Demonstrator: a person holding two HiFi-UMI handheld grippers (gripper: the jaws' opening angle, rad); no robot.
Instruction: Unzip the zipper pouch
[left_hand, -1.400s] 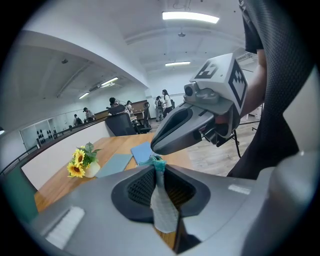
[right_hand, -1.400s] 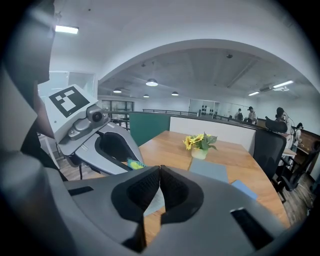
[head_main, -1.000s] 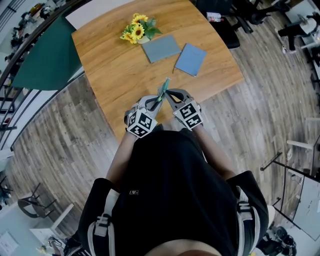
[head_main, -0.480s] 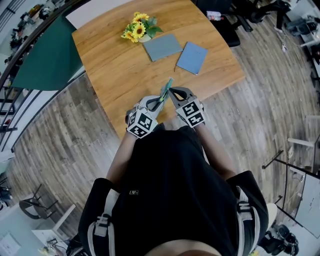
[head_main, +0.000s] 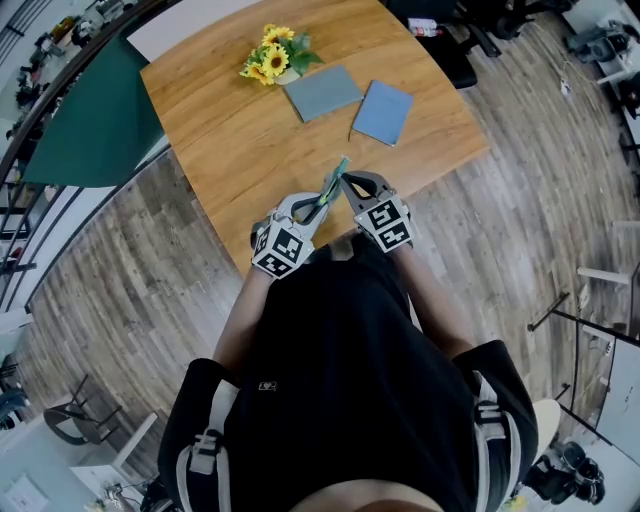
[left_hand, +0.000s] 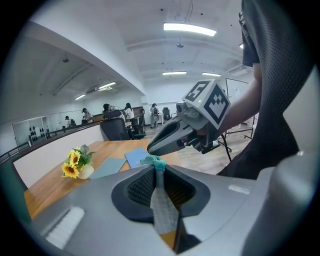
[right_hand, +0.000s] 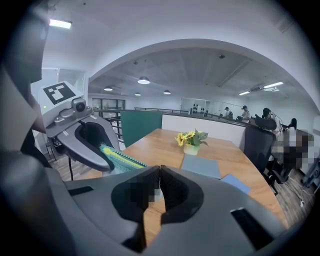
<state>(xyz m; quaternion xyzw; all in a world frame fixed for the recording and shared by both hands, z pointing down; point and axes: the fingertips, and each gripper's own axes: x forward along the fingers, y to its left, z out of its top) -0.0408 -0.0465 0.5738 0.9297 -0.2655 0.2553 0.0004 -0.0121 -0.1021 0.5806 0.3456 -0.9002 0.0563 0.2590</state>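
A teal knitted zipper pouch (head_main: 331, 184) is held upright in the air over the near edge of the wooden table (head_main: 225, 135). My left gripper (head_main: 318, 205) is shut on it; in the left gripper view its jaws pinch the pouch (left_hand: 161, 200) edge-on. My right gripper (head_main: 343, 182) is shut, with its tips at the pouch's upper end, seen as the right gripper (left_hand: 151, 148) meeting the teal corner. What exactly it pinches is too small to tell. From the right gripper view, the pouch (right_hand: 122, 160) shows in the left gripper (right_hand: 107, 162).
On the table's far side stand a small vase of sunflowers (head_main: 272, 58), a grey notebook (head_main: 322, 92) and a blue notebook (head_main: 382, 112). A dark green panel (head_main: 95, 110) lies left of the table. Wood floor surrounds it, with office chairs (head_main: 470, 40) beyond.
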